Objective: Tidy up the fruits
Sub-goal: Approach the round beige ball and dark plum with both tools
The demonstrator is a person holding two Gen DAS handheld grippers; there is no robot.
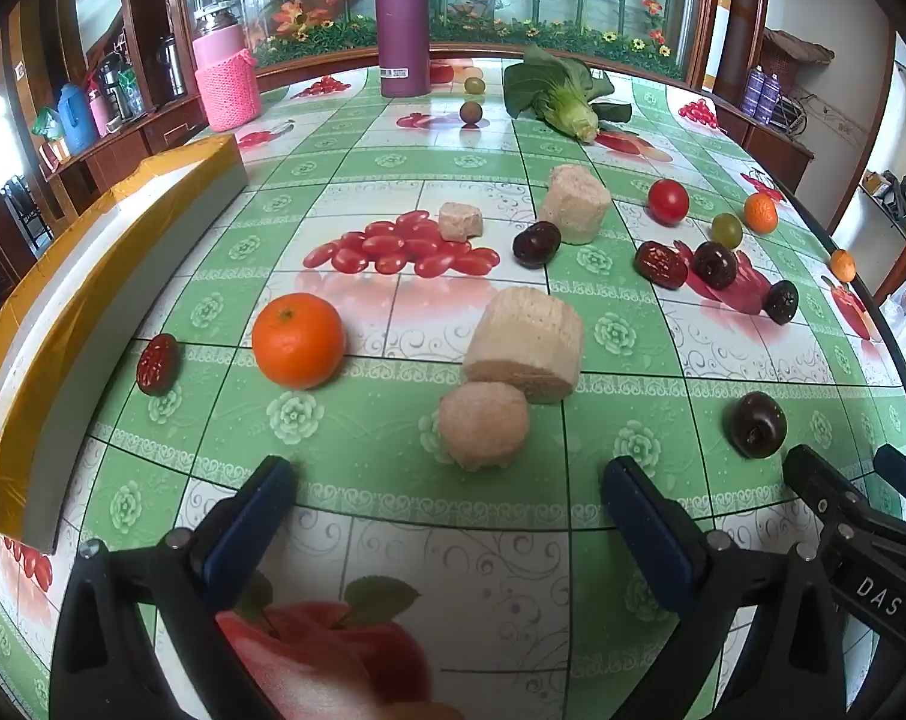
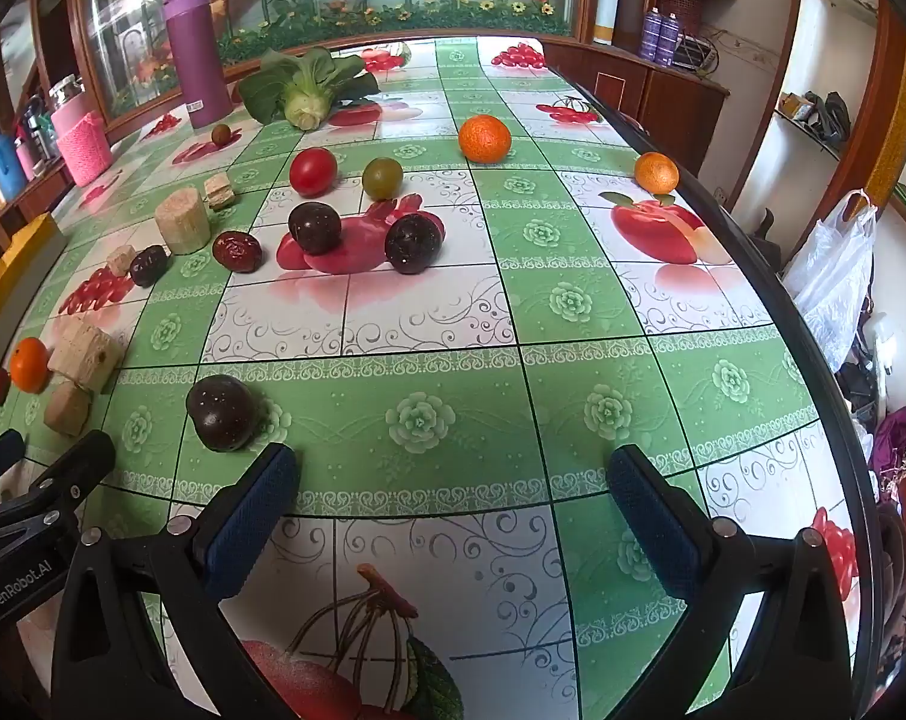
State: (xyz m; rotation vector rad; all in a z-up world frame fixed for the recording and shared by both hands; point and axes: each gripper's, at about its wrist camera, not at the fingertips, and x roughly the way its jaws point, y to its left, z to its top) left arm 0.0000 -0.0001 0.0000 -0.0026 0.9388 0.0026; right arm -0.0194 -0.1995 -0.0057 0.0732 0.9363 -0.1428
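Fruits lie scattered on a green patterned tablecloth (image 1: 345, 420). In the left wrist view my left gripper (image 1: 447, 510) is open and empty, just behind a pale sugarcane chunk (image 1: 483, 423) and a bigger one (image 1: 525, 342). An orange (image 1: 297, 340) and a red date (image 1: 156, 363) lie to the left. A dark plum (image 1: 756, 423) lies right, near my right gripper (image 1: 855, 480). In the right wrist view my right gripper (image 2: 453, 504) is open and empty, with that plum (image 2: 222, 412) beside its left finger (image 2: 255, 516). Two plums (image 2: 314, 228) (image 2: 413, 242), a tomato (image 2: 312, 170) and oranges (image 2: 484, 138) lie farther off.
A yellow-edged box (image 1: 63, 324) stands along the left side. A purple flask (image 1: 400, 18), a pink jar (image 1: 225, 78) and a bok choy (image 1: 564, 96) stand at the far end. The table's right edge (image 2: 801, 324) drops off beside a plastic bag (image 2: 837, 276).
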